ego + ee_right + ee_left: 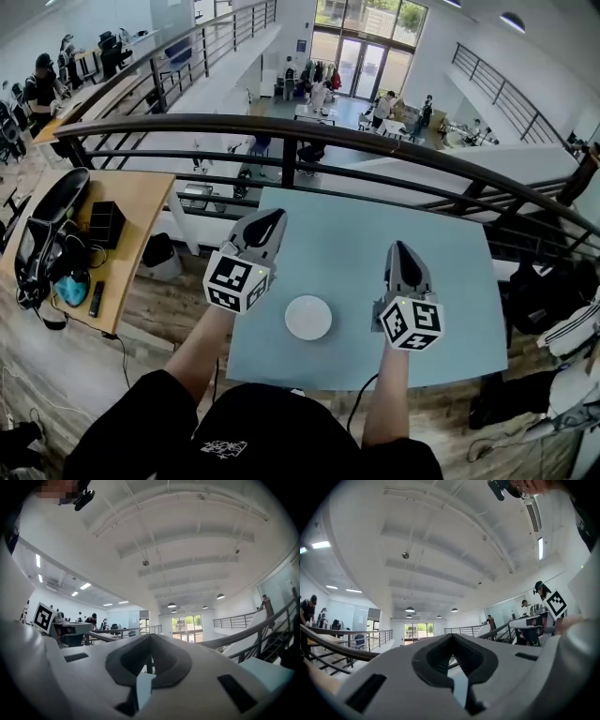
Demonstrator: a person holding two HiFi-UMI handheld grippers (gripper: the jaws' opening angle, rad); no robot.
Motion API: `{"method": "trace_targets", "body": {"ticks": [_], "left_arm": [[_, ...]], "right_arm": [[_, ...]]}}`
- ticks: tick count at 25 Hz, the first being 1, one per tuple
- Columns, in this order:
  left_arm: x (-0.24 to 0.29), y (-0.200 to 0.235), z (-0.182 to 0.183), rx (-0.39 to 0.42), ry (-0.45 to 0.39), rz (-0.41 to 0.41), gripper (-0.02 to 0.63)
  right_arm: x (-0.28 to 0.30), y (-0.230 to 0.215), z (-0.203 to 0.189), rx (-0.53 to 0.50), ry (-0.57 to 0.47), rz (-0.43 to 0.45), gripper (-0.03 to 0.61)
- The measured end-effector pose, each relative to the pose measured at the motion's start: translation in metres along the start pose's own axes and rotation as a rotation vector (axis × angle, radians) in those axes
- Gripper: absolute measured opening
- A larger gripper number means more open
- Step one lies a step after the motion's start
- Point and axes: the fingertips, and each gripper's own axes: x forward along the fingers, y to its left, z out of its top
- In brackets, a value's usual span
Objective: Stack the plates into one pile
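One round white pile of plates [308, 317] sits near the front of the light blue table [469, 281], seen in the head view. My left gripper [268, 223] is raised above the table to the left of the pile, shut and empty. To the right of the pile my right gripper [402, 253] is lifted too, also shut with nothing in it. In the left gripper view the left gripper [451, 645] points level across the hall. The right gripper [150, 644] in its own view faces the far windows. No plate shows in either gripper view.
A dark curved railing [309, 131] runs just beyond the table's far edge, with a drop to a lower floor behind it. A wooden desk [131, 234] with bags and a black box stands to the left. Dark bags [548, 291] lie on the floor at the right.
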Motion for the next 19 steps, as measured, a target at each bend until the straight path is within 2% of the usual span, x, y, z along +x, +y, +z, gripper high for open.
{"method": "trace_targets", "body": {"ticks": [19], "left_arm": [[-0.002, -0.008, 0.005, -0.014, -0.029, -0.005, 0.008]], "right_arm": [[-0.014, -0.003, 0.003, -0.033, 0.003, -0.02, 0.006]]}}
